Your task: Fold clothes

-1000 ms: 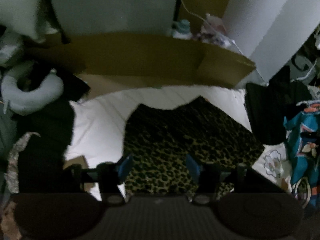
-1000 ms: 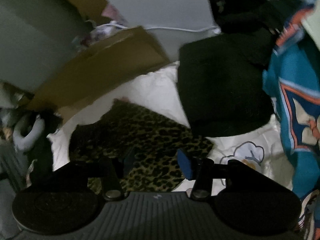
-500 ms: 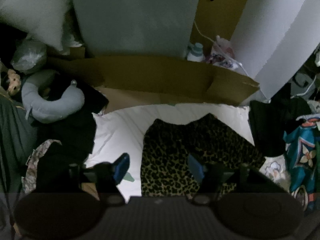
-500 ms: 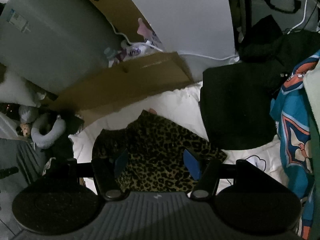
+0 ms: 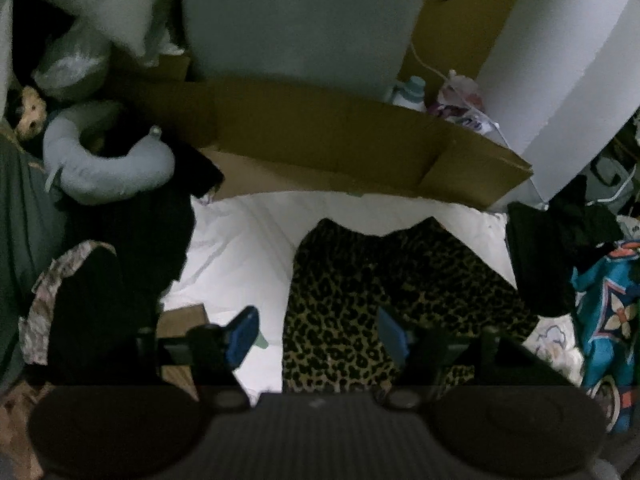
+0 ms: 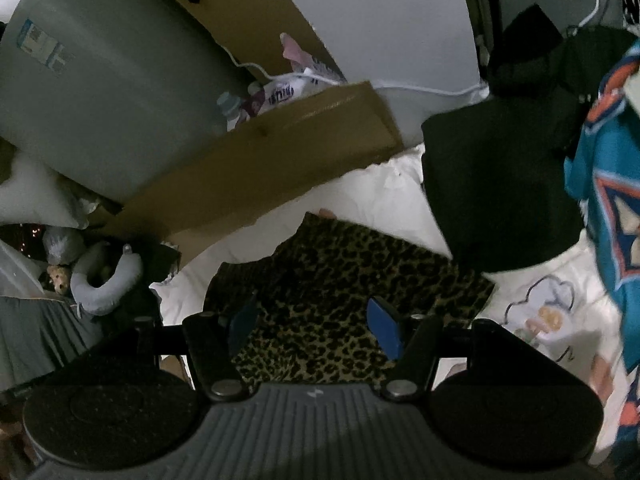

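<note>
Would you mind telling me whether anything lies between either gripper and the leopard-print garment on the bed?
Nothing visible does. Both the left gripper and the right gripper hang open directly above the leopard-print garment, with no other item between them and it.

The folded garment in the middle (image 5: 360,300) is tan-gold with black leopard spots all over. It sits on a plain white bedsheet (image 5: 240,256) that has a little cartoon cloud print outlined in dark blue (image 6: 548,304). Long cardboard box behind (image 5: 320,140) is plain brown. Black cloth (image 6: 500,200) on the right, then a teal shirt with orange and white graphics (image 5: 608,300). Pale blue neck pillow (image 5: 108,176) on the left. Gripper pads (image 6: 384,326) are bright blue.
</note>
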Demonstrator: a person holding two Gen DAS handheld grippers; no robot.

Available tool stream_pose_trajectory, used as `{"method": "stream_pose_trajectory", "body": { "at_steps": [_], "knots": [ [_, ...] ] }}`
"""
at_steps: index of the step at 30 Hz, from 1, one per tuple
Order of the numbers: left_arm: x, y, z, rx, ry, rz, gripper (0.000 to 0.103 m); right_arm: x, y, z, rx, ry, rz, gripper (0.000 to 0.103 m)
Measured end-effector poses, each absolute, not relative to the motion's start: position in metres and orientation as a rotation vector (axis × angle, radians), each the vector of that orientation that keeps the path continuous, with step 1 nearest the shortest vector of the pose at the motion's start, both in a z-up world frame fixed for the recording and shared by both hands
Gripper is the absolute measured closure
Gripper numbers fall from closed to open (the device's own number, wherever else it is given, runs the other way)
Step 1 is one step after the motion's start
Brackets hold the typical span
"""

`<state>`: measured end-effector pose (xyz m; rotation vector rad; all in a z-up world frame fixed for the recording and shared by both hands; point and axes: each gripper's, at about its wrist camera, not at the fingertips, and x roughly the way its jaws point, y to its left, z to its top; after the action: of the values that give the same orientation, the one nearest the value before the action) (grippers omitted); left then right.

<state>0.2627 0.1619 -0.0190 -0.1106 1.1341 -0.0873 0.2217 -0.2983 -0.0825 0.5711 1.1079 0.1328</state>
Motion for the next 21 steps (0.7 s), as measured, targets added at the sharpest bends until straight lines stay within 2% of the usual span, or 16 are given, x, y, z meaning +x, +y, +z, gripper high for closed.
{"method": "stream_pose_trajectory", "body": {
  "at_steps": [12, 21],
  "knots": [
    [0.238, 0.158, -0.037, -0.154, 1.084, -0.078, 0.031, 0.202, -0.245, -0.122, 0.556, 1.139, 0.130, 0.035],
    [0.227, 0.165, -0.082, -0.230, 1.037, -0.112, 0.031, 0.185, -0.208, -0.160, 0.531, 1.109, 0.209, 0.035]
  ]
}}
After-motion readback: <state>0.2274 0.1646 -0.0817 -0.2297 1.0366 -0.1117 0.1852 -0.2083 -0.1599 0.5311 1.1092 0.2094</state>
